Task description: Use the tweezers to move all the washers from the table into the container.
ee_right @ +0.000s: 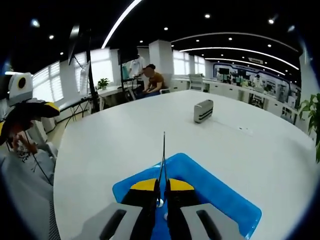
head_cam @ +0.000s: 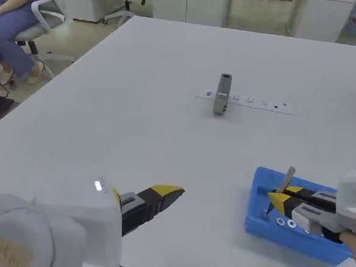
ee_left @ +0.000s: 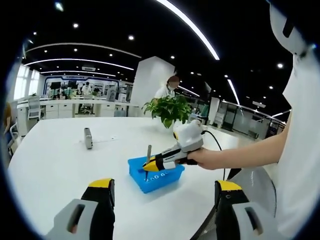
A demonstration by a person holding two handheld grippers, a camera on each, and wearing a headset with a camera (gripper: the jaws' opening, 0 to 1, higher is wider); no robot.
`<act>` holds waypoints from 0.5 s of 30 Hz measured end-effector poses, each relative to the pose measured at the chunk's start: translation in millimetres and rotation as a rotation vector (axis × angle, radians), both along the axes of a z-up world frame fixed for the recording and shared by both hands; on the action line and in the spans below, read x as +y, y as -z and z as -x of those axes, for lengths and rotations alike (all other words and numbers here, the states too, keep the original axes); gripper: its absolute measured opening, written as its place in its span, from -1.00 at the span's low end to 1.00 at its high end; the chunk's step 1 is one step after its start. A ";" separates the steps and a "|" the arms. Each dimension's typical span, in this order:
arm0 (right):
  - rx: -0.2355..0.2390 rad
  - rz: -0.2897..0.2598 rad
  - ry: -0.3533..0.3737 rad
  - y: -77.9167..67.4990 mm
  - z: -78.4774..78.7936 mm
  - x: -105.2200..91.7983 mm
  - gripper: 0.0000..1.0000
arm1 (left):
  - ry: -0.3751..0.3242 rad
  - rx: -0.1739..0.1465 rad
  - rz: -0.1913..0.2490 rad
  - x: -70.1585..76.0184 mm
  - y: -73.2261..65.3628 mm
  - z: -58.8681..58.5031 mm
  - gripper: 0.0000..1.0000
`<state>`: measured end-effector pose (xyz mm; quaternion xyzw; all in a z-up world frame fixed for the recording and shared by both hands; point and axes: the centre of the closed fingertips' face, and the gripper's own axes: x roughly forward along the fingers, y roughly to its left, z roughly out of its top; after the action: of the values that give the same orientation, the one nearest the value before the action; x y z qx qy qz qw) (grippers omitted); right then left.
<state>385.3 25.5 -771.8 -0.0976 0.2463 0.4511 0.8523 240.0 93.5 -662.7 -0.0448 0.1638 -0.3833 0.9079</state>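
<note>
1. The right gripper (ee_right: 162,185) is pressed together on the tweezers (ee_right: 163,150). They are held roughly upright across its jaws, with the lower end down inside the blue container (ee_right: 220,197).
2. The left gripper (ee_left: 164,184) is spread wide with nothing in it. It hangs above the table (head_cam: 136,118), well apart from the container.
3. A few washers (head_cam: 285,223) are seen as small pale rings lying flat on the container floor, just beside the right gripper.
4. The washers are judged to be light, thin, hard and slippery. When lying flat they offer little edge, so each is probably best taken across its band, with one tweezer tip through the hole and the other outside the rim.
5. The tweezers are judged to be springy and smooth. A hold partway along the arms should let them be closed gently, since too hard a squeeze may cross the tips or flick a washer away.
6. The container looks like light plastic and could be shoved aside by a nudge, so it may need to be steadied.
</note>
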 end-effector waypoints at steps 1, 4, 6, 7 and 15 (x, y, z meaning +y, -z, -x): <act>-0.004 0.009 -0.002 1.5 -0.6 -0.6 -0.94 | -0.005 0.001 0.003 -0.3 -0.5 -0.1 0.67; -0.008 0.017 -0.006 3.6 -0.5 -1.3 -0.93 | -0.020 0.001 0.003 0.2 -1.0 -0.3 0.67; -0.012 0.014 -0.007 3.8 -0.4 -1.1 -0.93 | -0.025 0.001 -0.002 0.6 -1.0 -0.1 0.67; -0.011 0.014 -0.006 3.9 -0.4 -1.2 -0.93 | -0.027 -0.001 -0.006 1.0 -1.3 0.1 0.66; -0.008 0.000 -0.002 2.7 -1.7 -1.2 -0.91 | -0.045 0.006 -0.063 7.8 0.9 -3.1 0.61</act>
<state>387.0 24.3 -774.5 -0.0997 0.2428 0.4514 0.8528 243.1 101.2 -663.6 -0.0211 0.1774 -0.3575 0.9167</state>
